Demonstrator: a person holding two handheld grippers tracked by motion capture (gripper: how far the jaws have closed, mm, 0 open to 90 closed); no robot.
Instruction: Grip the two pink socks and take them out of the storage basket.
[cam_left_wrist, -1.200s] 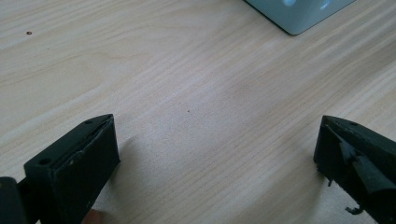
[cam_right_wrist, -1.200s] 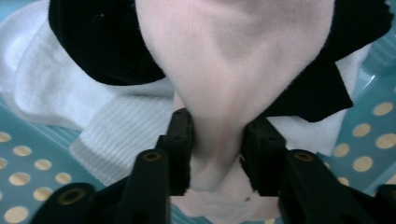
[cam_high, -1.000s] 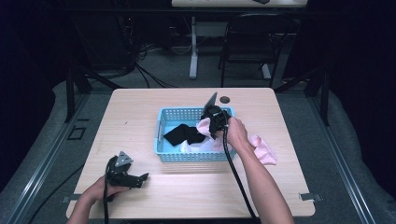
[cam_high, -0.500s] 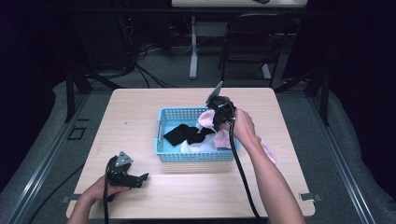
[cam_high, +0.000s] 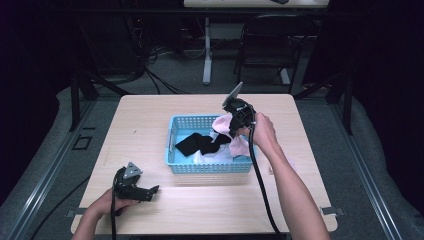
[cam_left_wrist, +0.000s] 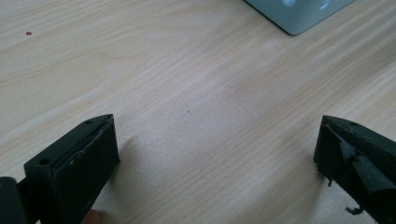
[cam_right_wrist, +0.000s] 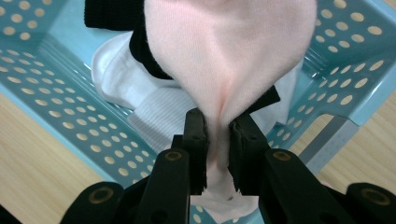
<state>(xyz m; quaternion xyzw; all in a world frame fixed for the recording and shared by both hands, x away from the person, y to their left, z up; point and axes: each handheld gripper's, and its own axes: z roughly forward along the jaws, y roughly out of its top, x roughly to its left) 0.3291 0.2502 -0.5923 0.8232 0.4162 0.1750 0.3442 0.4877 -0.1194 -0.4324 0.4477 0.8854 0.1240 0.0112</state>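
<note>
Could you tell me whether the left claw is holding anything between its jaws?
No, the left claw has its jaws spread wide apart over the bare wooden table, with nothing between them.

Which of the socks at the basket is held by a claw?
The pink sock: the right claw pinches it above the basket, while the black sock and white sock lie inside.

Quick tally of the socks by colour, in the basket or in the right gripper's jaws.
Pink sock: 1, pinched in the right gripper, hanging over the blue basket
Black sock: 1, lying in the basket
White sock: 1, in the basket, partly under the other two
Total: 3
</note>
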